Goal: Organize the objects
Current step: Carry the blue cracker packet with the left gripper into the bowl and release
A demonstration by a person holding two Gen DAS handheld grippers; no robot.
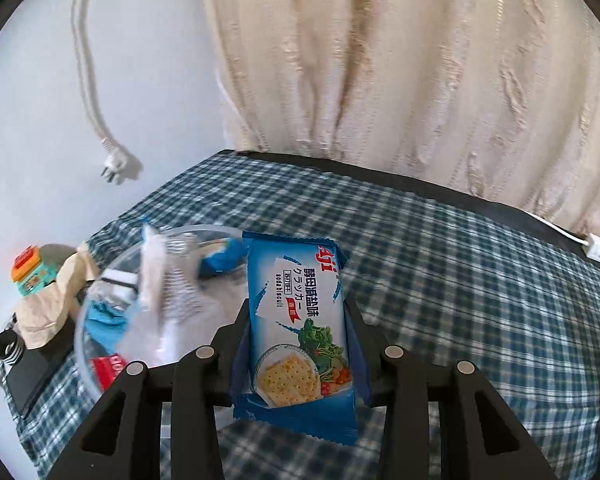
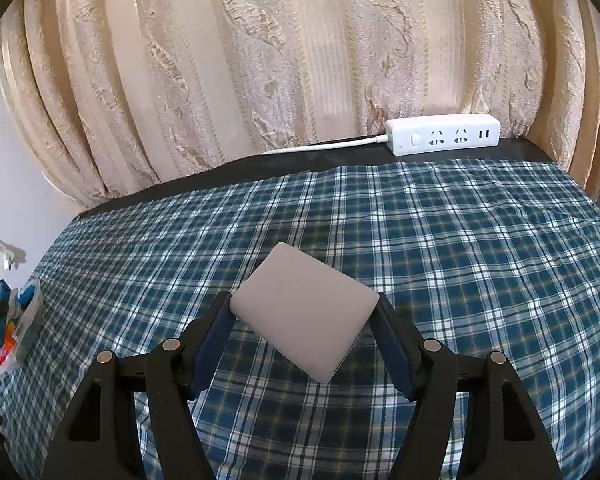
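My left tool (image 1: 300,332) is clamped on a blue cracker pack (image 1: 298,320), its pads pressing the pack's long sides; the pack stands on end between the fingers, lifted clear of the plaid cloth (image 1: 460,280) on the table. Just left of the pack I see a clear bowl (image 1: 100,300) resting on the cloth, already holding blurred wrappers, blue, white and red; the pack's left edge overlaps the bowl's rim in this view, and I cannot tell whether it is over the bowl or beside it. Past the bowl sit crumpled paper (image 1: 48,308) and a small teal and orange toy (image 1: 30,274) by the wall; a white plug (image 1: 116,164) hangs on its cord above them.

My right tool (image 2: 305,320) grips a pale flat block (image 2: 305,316), held by two opposite corners, tilted, above the cloth; the bowl shows at the far left edge of that view, well apart from the block. A white power strip (image 2: 444,134) lies at the table's back edge against the curtain (image 2: 260,60).
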